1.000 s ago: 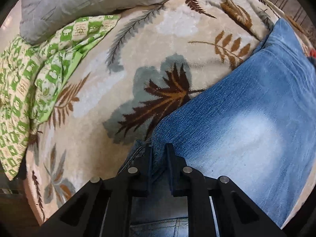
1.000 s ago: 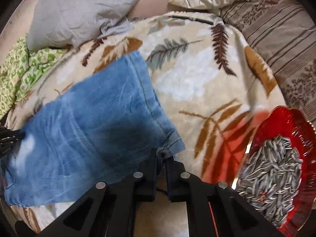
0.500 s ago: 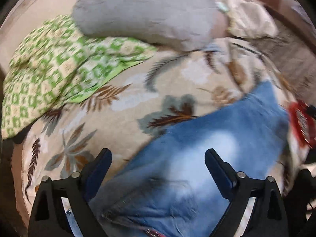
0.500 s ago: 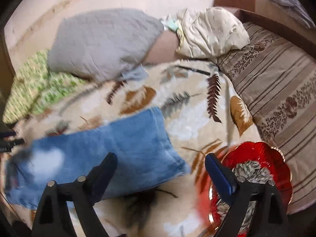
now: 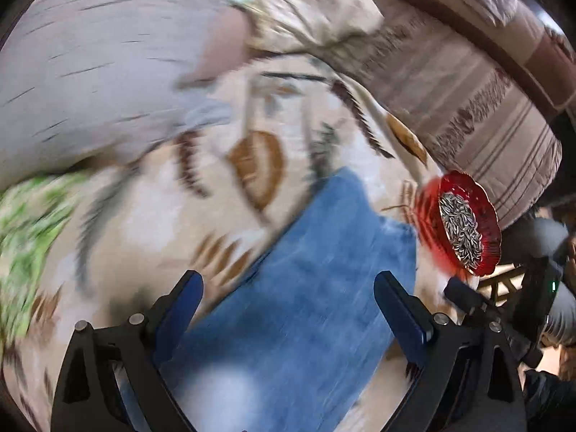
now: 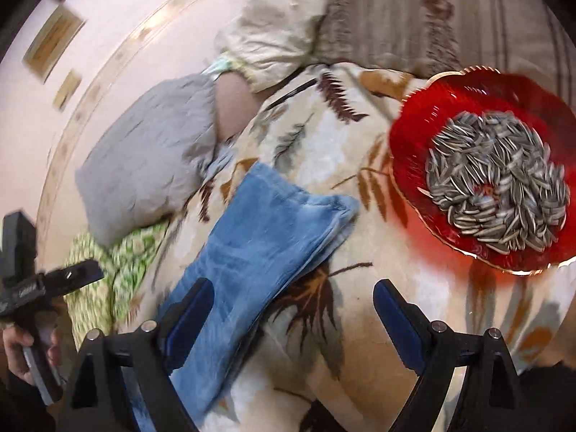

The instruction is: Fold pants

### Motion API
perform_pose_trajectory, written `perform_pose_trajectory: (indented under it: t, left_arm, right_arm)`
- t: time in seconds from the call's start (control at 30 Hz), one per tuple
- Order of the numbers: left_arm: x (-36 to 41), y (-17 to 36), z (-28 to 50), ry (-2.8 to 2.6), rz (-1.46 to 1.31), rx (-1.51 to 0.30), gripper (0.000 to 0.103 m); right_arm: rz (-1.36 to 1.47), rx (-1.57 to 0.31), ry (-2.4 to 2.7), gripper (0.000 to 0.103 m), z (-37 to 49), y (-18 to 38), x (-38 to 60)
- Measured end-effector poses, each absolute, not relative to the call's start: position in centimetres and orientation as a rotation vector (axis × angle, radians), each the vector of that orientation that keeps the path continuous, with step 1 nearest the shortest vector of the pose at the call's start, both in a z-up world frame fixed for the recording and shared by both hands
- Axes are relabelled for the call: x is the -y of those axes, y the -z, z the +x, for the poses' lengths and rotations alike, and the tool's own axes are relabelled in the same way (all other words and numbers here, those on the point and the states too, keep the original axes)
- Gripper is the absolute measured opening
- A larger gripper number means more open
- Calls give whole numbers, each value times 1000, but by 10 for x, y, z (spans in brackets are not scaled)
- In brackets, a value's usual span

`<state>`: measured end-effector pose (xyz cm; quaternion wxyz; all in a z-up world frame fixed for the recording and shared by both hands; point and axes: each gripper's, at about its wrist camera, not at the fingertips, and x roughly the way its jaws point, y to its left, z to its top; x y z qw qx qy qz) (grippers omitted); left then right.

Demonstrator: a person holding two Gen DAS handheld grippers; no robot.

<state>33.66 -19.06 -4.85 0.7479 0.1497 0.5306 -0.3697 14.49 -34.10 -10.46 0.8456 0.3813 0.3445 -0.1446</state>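
Both grippers, clamped on the denim a second ago, now stand wide open and raised off it, and both views have swung toward the red dish. Nearest the lens, the left gripper [image 5: 288, 309] spreads its blue-padded fingers [image 5: 399, 318] with nothing between them but the pants [image 5: 306, 306] lying below. The right gripper [image 6: 293, 318] is spread just as wide and holds nothing; its left finger [image 6: 190, 309] overlaps the near stretch of the pants [image 6: 259, 237] in the picture, while its right finger hangs over bare blanket [image 6: 363, 327]. The pants lie flat as a long blue band on the leaf-patterned blanket, running away from the grippers to a doubled end. Just beyond that end, to the right, sits a red dish [image 6: 414, 144] heaped with striped sunflower seeds [image 6: 496, 187]. To the far left lies a green patterned cloth [image 6: 129, 259] with a grey pillow [image 6: 147, 154] beyond it. Farthest off are a cream pillow [image 6: 277, 32] and a striped brown cushion [image 5: 478, 108]. The left view is heavily motion-blurred.
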Motion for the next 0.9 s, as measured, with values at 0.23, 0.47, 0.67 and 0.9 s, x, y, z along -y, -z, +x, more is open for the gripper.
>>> perform_pose_trajectory:
  t: [0.23, 0.47, 0.67, 0.9]
  left_arm:
    - [274, 96, 363, 921, 475, -1203, 96]
    - [319, 133, 387, 972, 496, -1259, 96]
    - [340, 154, 384, 1035, 517, -1315, 61]
    - [328, 150, 387, 1019, 491, -1330, 7]
  right_arm:
    - [871, -747, 388, 91, 164, 130, 348]
    - [907, -749, 419, 91, 192, 145, 361]
    - [885, -755, 396, 74, 212, 150, 360]
    - [796, -719, 383, 19, 217, 144, 355]
